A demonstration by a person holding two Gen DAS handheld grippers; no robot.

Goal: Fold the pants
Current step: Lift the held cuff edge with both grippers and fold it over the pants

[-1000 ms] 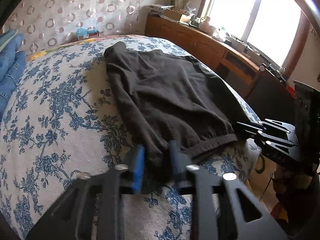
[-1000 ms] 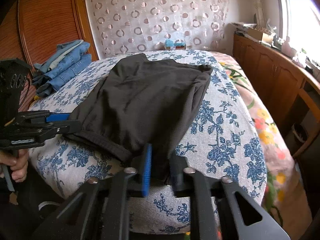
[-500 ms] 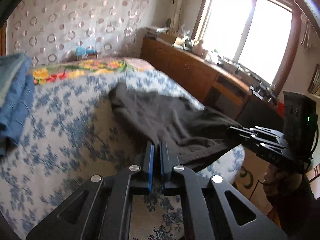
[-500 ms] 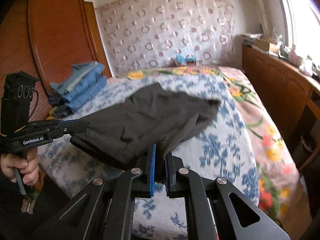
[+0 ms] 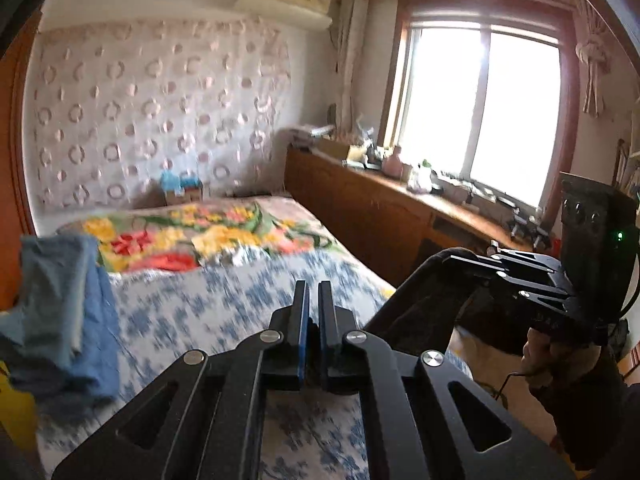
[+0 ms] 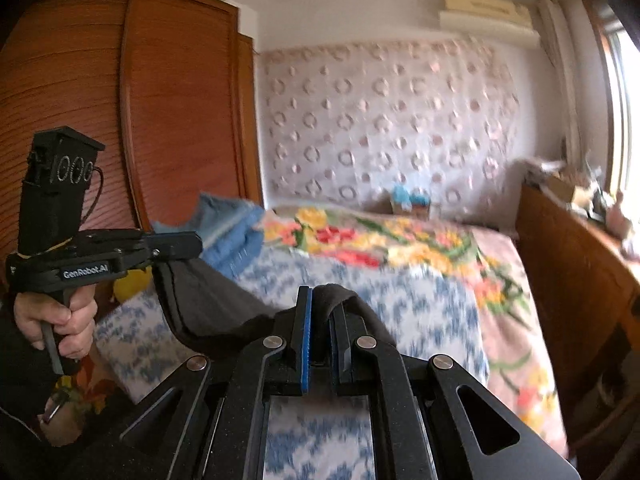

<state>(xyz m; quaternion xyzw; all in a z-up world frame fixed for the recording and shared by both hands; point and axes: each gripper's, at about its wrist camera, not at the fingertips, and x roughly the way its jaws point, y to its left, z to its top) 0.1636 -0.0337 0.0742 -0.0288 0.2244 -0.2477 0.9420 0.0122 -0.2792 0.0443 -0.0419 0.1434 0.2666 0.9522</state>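
The black pants are hanging in the air above the near end of the bed, stretched between the two claws and sagging in a shallow curve in the middle. In the right wrist view, one bunched corner of the fabric is sitting between the blue-lined fingers of the right claw, which is clamped on it with cloth bulging over the tips. The other corner is running up to the left claw, whose fingers are pressed together on the hem while a hand is gripping its handle. In the left wrist view, the left claw is showing its fingers nearly together with only a thin slot between them; the cloth itself is not visible in that slot from this angle. To its right, the dark fabric is draping down from the right claw.

Beneath the pants, the blue-flowered bedspread is covering the near part of the bed, and a bright floral blanket is lying farther back. A heap of blue jeans is resting at the left edge of the bed, well apart from the pants. A wooden wardrobe is standing behind the left claw, and a long wooden cabinet is running under the bright window.
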